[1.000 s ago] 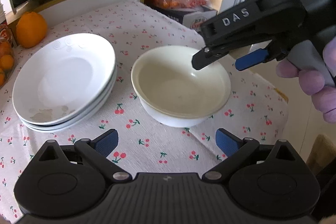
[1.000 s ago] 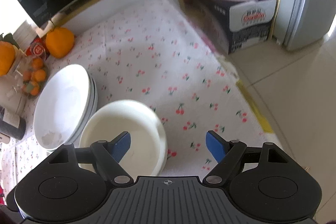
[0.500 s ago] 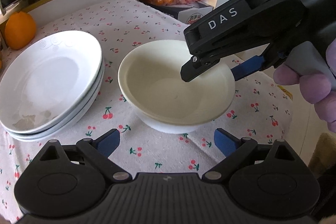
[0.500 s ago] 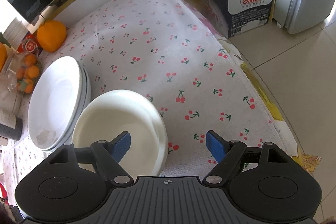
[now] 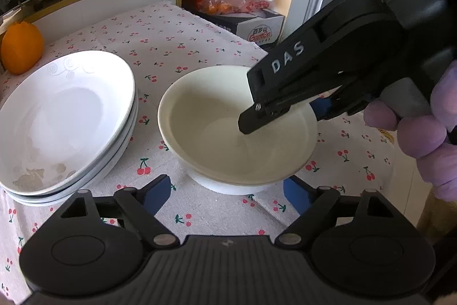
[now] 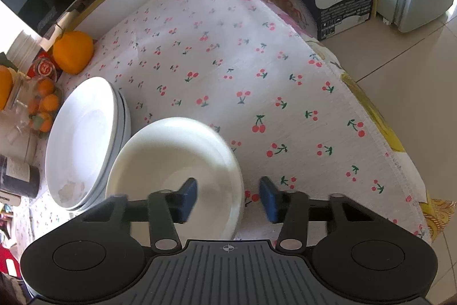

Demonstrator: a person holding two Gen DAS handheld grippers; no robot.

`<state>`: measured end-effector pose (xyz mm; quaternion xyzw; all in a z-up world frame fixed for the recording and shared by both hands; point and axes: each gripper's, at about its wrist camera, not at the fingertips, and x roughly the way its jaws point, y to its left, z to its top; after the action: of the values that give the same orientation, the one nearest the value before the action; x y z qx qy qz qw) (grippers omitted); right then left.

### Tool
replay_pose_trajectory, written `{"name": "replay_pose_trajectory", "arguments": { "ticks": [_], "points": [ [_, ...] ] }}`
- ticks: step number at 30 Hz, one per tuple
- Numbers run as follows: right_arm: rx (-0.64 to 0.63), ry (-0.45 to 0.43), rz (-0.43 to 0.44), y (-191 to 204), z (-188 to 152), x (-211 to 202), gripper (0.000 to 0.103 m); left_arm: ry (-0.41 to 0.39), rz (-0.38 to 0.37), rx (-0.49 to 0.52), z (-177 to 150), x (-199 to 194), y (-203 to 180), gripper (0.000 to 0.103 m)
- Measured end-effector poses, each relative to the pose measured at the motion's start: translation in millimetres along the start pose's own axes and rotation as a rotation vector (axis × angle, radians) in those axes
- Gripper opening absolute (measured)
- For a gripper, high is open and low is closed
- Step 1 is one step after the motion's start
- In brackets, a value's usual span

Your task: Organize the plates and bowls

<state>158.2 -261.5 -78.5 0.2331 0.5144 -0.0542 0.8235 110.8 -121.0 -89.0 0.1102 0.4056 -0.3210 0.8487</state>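
my right gripper (image 6: 228, 197) is straddling the rim of the cream bowl (image 6: 171, 162), one pad inside, one outside, jaws part closed w/ a gap, not clamped yet. bowl sits on the cherry tablecloth (image 6: 257, 76) near the table's front edge, just beside the stack of white plates (image 6: 82, 139) toward the left edge. my left gripper (image 5: 225, 195) hangs wide open in front of the bowl, holding nothing. orange (image 5: 21, 47) at the back left corner.
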Motion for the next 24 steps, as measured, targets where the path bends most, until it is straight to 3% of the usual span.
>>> {"name": "replay_pose_trajectory", "arguments": {
  "ticks": [1,10,24],
  "points": [
    [-0.004,0.002,0.004,1,0,0,0.029,-0.001,-0.002,0.004,0,0,-1,0.080],
    [-0.048,-0.033,-0.009,5,-2,-6,0.019,-0.019,0.002,0.021,-2,-9,-4,0.069],
    [-0.081,-0.118,0.018,13,1,-32,0.019,-0.064,0.002,0.025,9,-27,-2,0.066]
  ]
}}
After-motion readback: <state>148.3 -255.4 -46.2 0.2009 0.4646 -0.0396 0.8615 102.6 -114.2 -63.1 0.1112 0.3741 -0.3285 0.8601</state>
